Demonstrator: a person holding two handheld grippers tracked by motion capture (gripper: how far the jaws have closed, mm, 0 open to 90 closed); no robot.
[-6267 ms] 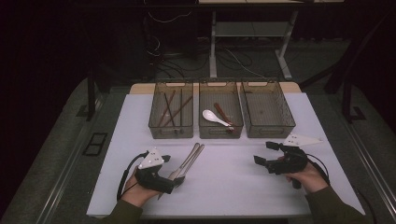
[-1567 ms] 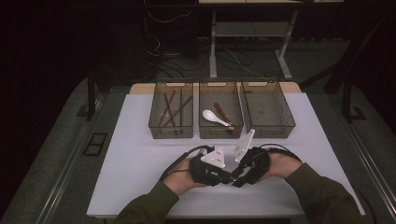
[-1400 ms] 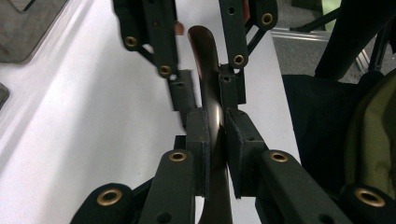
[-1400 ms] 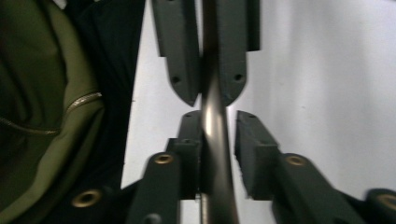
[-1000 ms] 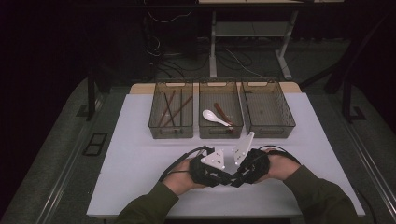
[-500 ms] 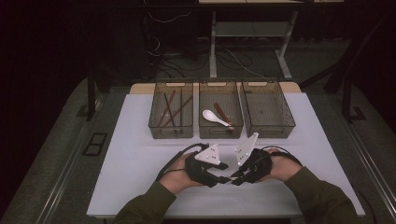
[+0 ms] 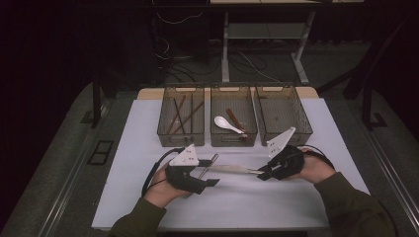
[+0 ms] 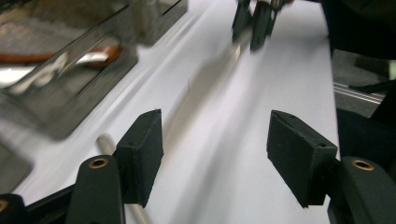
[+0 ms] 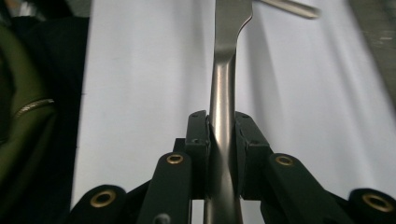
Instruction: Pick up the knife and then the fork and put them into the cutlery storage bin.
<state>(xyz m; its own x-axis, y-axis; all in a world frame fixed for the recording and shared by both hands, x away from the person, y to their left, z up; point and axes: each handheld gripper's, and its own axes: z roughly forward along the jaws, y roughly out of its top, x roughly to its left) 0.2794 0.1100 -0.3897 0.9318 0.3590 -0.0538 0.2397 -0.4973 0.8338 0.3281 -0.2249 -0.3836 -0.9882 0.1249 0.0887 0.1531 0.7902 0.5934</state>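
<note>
Right gripper [image 7: 263, 173] right of centre, jaws pinching a metal utensil [image 7: 232, 169] by its handle | utensil reaches left across the white table [image 7: 148, 123], centre frame | left gripper [image 7: 213, 182] lower left of centre, jaws spread, holding nothing

My left gripper [image 7: 210, 182] sits low at near left, jaws spread wide apart. My right gripper [image 7: 261, 175] points leftward toward it, jaws clamped tight together.

No readable text, label, brand or number anywhere.
</note>
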